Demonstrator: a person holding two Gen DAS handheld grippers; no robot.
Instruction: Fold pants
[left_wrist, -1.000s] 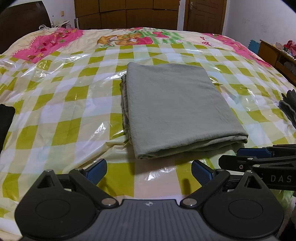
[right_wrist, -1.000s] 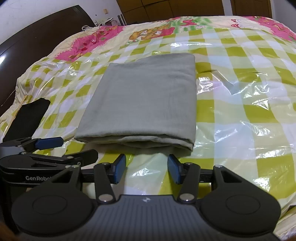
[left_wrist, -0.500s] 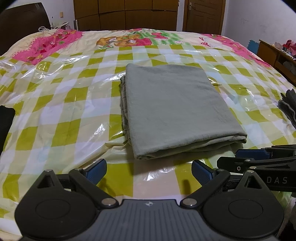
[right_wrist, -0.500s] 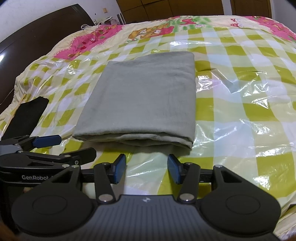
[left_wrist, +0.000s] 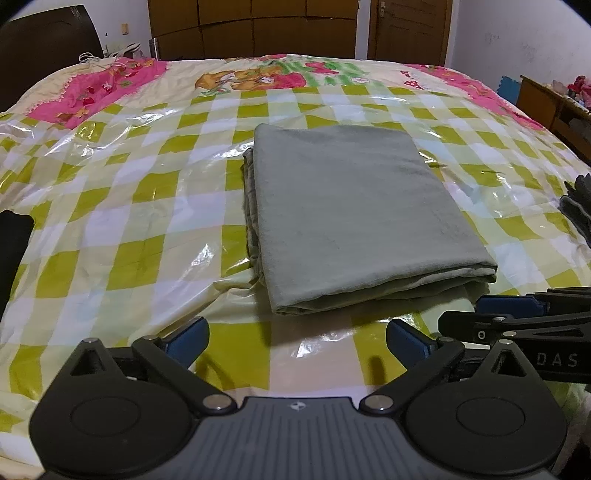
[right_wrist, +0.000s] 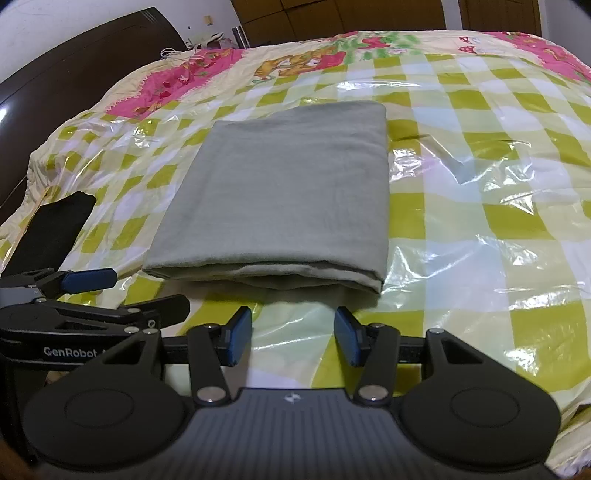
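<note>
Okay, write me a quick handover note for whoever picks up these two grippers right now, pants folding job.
Left gripper: jaws open, empty, short of the pants' near edge.
Right gripper: jaws open, narrower than the left's, empty, also short of that edge.
Pants: grey-green, folded into a neat rectangle, lying flat on the checked plastic-covered bed.
Done: folding looks complete.
Left: probably nothing, unless a smaller fold is wanted.

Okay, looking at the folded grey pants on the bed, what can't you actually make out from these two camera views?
- Folded pants: waistband and legs hidden inside the folds, both views.
- Dark item at the bed's left side: cut off by the frame edge in the left wrist view, partly behind the left hand-held gripper in the right.
- Grey cloth: cut off at the left wrist view's right edge.
</note>
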